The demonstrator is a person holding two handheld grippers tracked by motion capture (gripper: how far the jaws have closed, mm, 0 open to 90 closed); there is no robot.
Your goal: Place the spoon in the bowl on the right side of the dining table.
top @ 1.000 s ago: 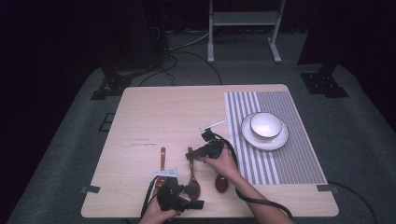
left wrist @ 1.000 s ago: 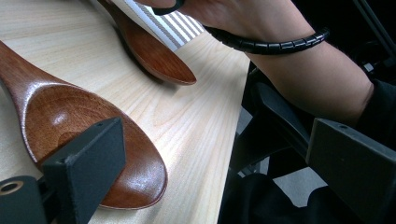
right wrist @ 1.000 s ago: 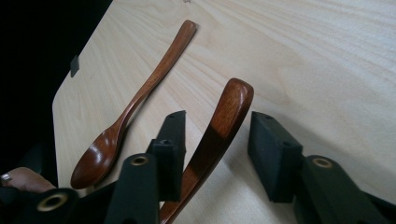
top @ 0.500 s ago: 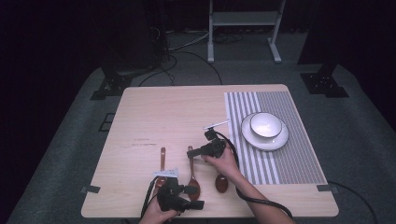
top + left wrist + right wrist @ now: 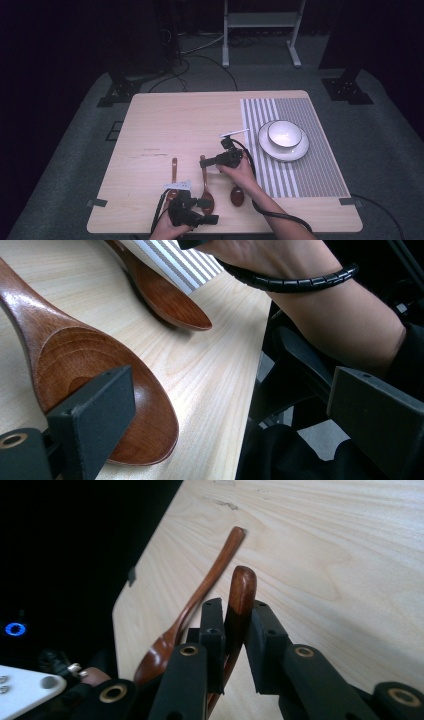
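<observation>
The right tool (image 5: 232, 645) is clamped on the handle of the middle wooden spoon (image 5: 205, 187). The left tool (image 5: 225, 410) gapes wide over that spoon's bowl near the surface (image 5: 190, 125) edge. Two more spoons flank it: the left spoon (image 5: 173, 175) and the right spoon (image 5: 237, 196). A bowl (image 5: 284, 134) on a plate (image 5: 270, 148) sits on the striped mat (image 5: 320, 170).

Three spoons (image 5: 205, 184) side by side near table's (image 5: 200, 120) front, bowl (image 5: 284, 134) on plate (image 5: 283, 149) right

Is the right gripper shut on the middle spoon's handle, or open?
Shut: the right gripper has its fingers pressed against both sides of the middle spoon's handle.
</observation>
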